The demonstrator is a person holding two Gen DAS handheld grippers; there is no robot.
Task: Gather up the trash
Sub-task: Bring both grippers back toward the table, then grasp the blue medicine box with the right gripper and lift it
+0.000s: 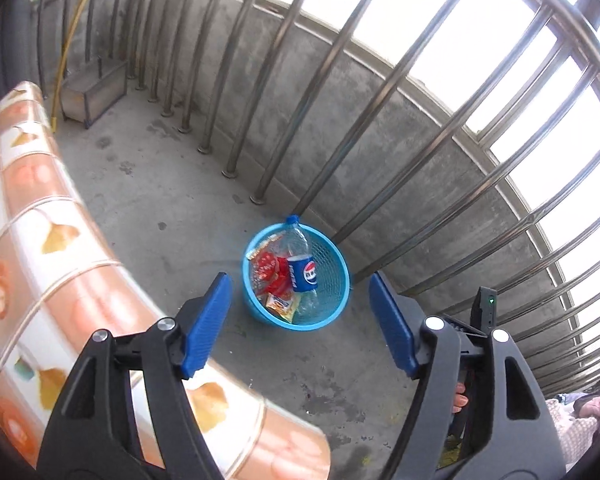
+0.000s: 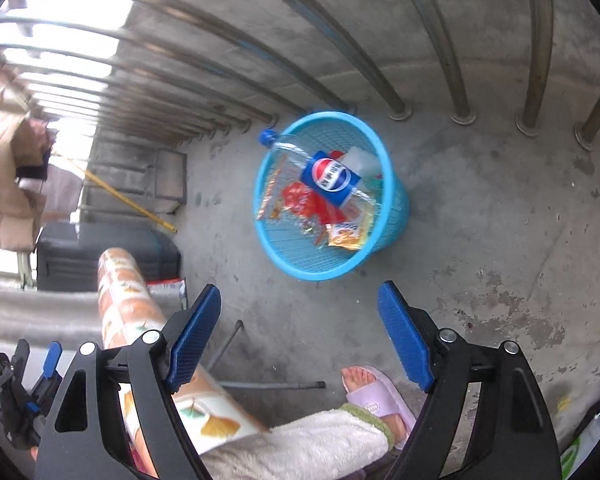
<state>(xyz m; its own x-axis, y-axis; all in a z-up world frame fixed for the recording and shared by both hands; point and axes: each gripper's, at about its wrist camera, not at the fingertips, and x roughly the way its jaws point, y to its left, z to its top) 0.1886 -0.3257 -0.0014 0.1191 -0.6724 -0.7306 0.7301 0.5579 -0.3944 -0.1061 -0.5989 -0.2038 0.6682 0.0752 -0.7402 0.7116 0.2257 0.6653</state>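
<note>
The grey concrete floor (image 2: pixel 480 220) runs up to a row of steel railing bars (image 1: pixel 340 92), with a desk under an orange leaf-patterned cloth (image 1: pixel 52 240) at the left. Against the bars stands the round blue plastic mesh basket (image 2: pixel 296 264), holding a clear plastic cola bottle with a blue label (image 2: pixel 330 178) among red and orange snack wrappers (image 2: pixel 300 200). The bottle's long axis slants, its cap resting over the rim. The basket lies ahead of and below both claws. The left claw (image 1: pixel 300 320) and the right claw (image 2: pixel 300 336) are released, jaws spread, nothing between them. The right looks nearer.
</note>
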